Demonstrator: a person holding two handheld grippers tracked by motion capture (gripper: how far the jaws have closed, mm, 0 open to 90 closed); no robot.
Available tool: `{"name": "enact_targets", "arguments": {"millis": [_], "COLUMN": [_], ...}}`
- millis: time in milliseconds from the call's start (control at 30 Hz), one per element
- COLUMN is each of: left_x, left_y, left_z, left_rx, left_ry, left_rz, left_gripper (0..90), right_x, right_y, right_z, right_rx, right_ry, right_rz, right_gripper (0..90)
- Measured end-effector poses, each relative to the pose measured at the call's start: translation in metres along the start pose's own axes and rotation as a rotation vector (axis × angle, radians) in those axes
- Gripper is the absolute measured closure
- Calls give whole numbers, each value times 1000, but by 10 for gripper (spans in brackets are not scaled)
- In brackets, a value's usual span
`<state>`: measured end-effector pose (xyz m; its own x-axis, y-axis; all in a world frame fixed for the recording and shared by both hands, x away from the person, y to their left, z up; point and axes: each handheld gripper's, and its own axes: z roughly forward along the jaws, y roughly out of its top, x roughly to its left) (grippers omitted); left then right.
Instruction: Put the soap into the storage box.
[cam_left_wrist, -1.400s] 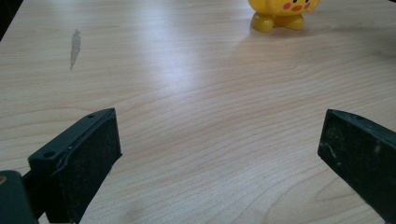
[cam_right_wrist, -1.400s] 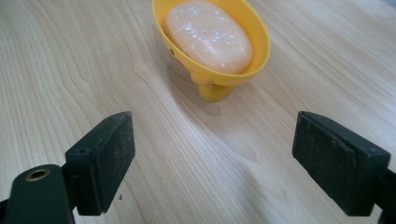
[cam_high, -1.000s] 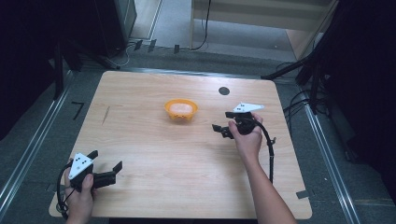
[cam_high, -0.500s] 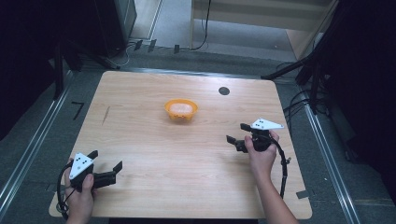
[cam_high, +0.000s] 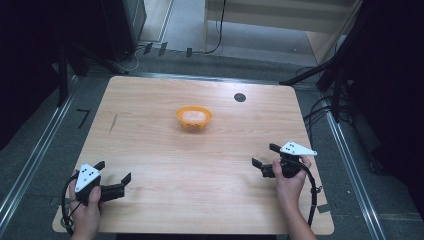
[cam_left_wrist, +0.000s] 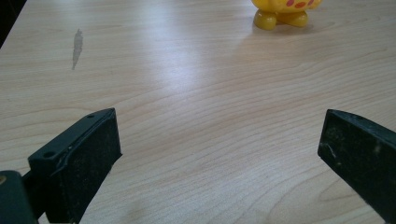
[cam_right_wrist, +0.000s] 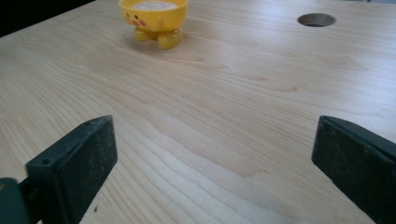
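High view is showing me the orange bowl (cam_high: 193, 117) sitting alone in the upper middle of the frame, on the wooden counter (cam_high: 150, 150), with something pale inside it that I cannot make out. I am holding the left claw (cam_high: 114, 183) at the lower left of the frame and the right claw (cam_high: 261, 156) at the lower right, both well apart from the bowl. In the left gripper view the jaws are standing wide apart over bare wood, the bowl's feet peeking in at the upper right. In the right gripper view the jaws are likewise spread with nothing between them, the bowl sitting at the upper left and a round hole (cam_right_wrist: 316, 19) at the upper right. I am judging that nothing is in hand just now: either the bowl's work is finished, or all of it is left.
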<state>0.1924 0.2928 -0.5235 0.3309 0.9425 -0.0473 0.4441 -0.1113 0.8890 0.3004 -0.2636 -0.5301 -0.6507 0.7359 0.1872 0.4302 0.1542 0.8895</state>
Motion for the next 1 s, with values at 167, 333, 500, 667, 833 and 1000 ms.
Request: {"name": "enact_targets", "arguments": {"millis": [167, 333, 500, 667, 833, 1000], "left_x": [0, 0, -1, -1, -2, -1], "left_y": [0, 0, 0, 0, 0, 0], "left_z": [0, 0, 0, 0, 0, 0], "left_rx": [0, 1, 1, 1, 1, -4], "left_ry": [1, 4, 7, 8, 11, 15], "left_rz": [2, 2, 8, 9, 11, 6], "left_gripper": [0, 0, 0, 0, 0, 0], "right_x": [0, -2, -7, -11, -16, -20], "right_y": [-10, -22, -35, -43, -50, -59], "right_z": [-13, -28, -45, -63, -82, -96], "right_rx": [-7, -30, -64, -80, -98, -93], "right_ry": [-21, -35, -41, -69, -89, -111], "right_rz": [-6, 6, 65, 88, 94, 107], "right_gripper": [0, 0, 0, 0, 0, 0]}}
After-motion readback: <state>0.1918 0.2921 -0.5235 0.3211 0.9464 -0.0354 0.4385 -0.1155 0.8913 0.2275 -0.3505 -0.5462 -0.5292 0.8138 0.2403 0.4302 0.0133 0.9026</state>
